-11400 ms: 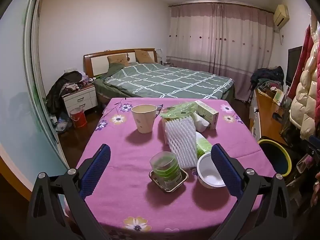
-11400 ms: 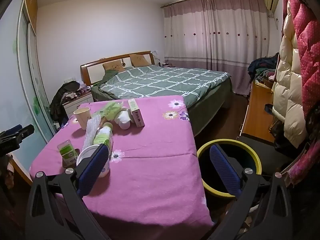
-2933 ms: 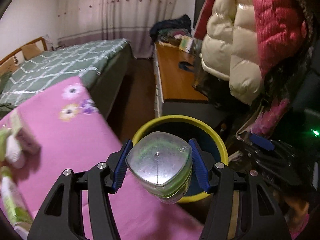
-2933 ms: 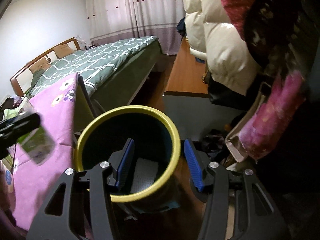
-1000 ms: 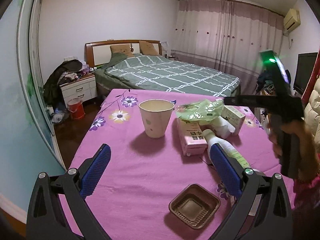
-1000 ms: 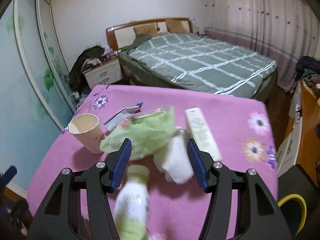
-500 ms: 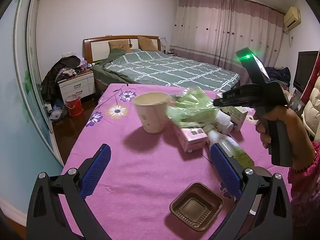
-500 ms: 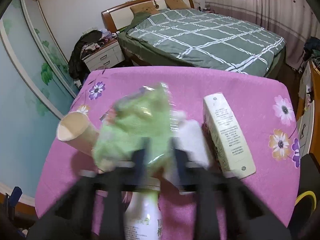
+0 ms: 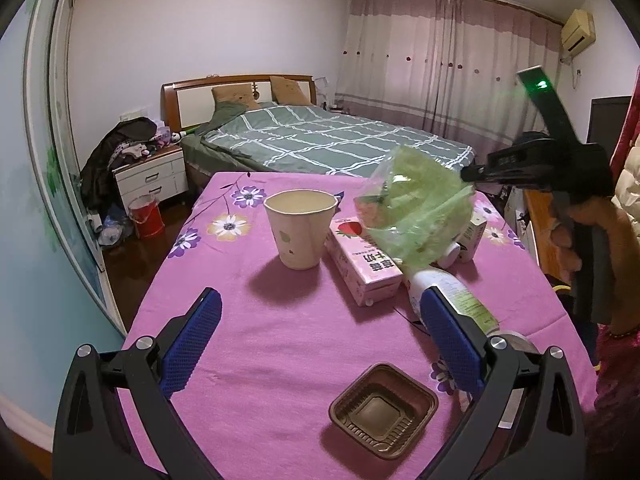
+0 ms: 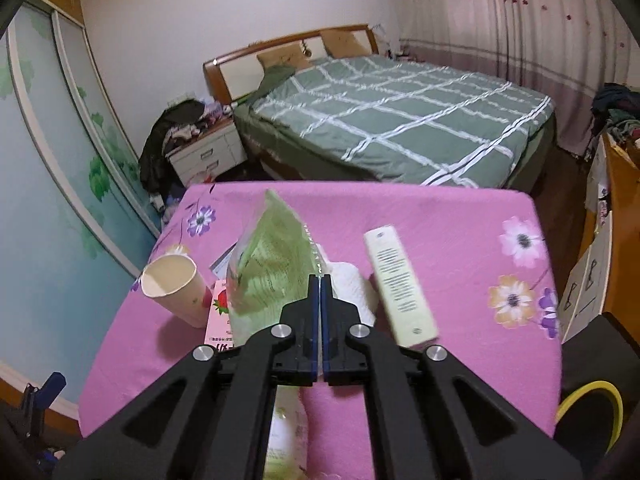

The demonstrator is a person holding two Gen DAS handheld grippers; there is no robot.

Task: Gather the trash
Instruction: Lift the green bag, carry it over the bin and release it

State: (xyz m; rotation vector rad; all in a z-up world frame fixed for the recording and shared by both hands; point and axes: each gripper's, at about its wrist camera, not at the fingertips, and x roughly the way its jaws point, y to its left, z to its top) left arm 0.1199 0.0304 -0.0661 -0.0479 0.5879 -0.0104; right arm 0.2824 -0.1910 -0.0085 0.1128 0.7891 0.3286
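Pinching the green plastic bag by one edge, the right gripper had its jaws pressed together on the film, and the bag hung lifted above the bench at about one o'clock in the left wrist view. Beneath it lay a pink milk carton, with a paper cup standing upright just beside that at eleven o'clock. The left gripper hovered over the pink cloth with its jaws wide apart, gripping nothing. A brown plastic tray sat near its right finger at five o'clock, and a white bottle lay on its side behind that finger.
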